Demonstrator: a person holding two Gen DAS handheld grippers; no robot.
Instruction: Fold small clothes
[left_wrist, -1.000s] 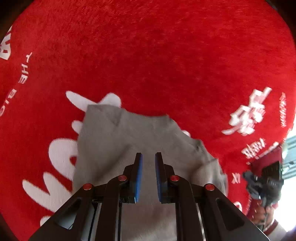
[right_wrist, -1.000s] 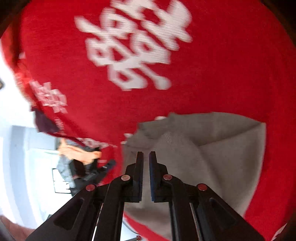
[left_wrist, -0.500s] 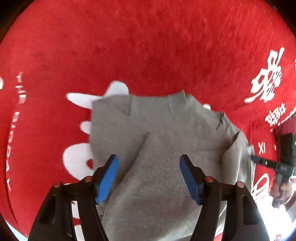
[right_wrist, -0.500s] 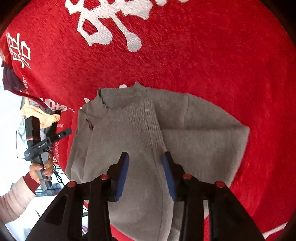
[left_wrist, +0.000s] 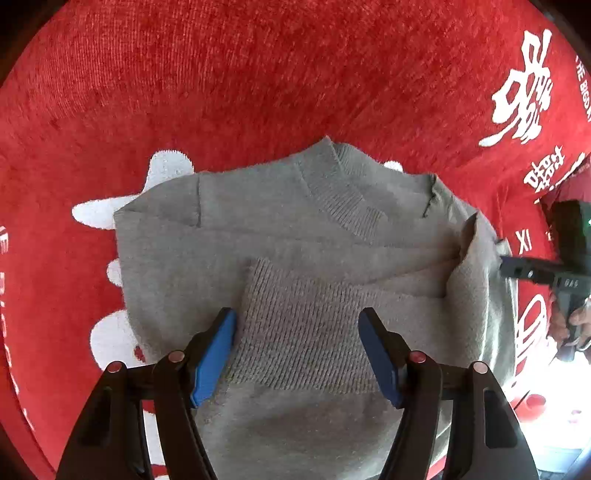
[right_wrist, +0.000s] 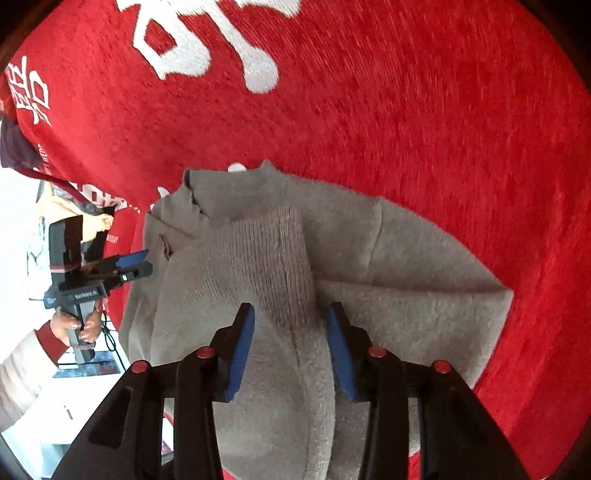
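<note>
Red printed cloth (left_wrist: 258, 74) is carrying the grey sweater (left_wrist: 295, 240); both tongs, left (left_wrist: 297, 349) and right (right_wrist: 291, 345), are gaping empty above it, so be pinching its folded sleeve squarely.

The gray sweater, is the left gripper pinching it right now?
No, the left gripper has its jaws wide apart above the gray sweater, with the blue pads gripping no fabric.

Left gripper (left_wrist: 297, 345): jaws spread wide, blue pads (left_wrist: 214, 356) facing each other, nothing between them. Right gripper (right_wrist: 290, 341): jaws likewise parted, though less widely, and holding nothing. Seen from the right wrist view, a bare hand (right_wrist: 83, 325) grips the left gripper's handle, red cuff at the wrist.
</note>
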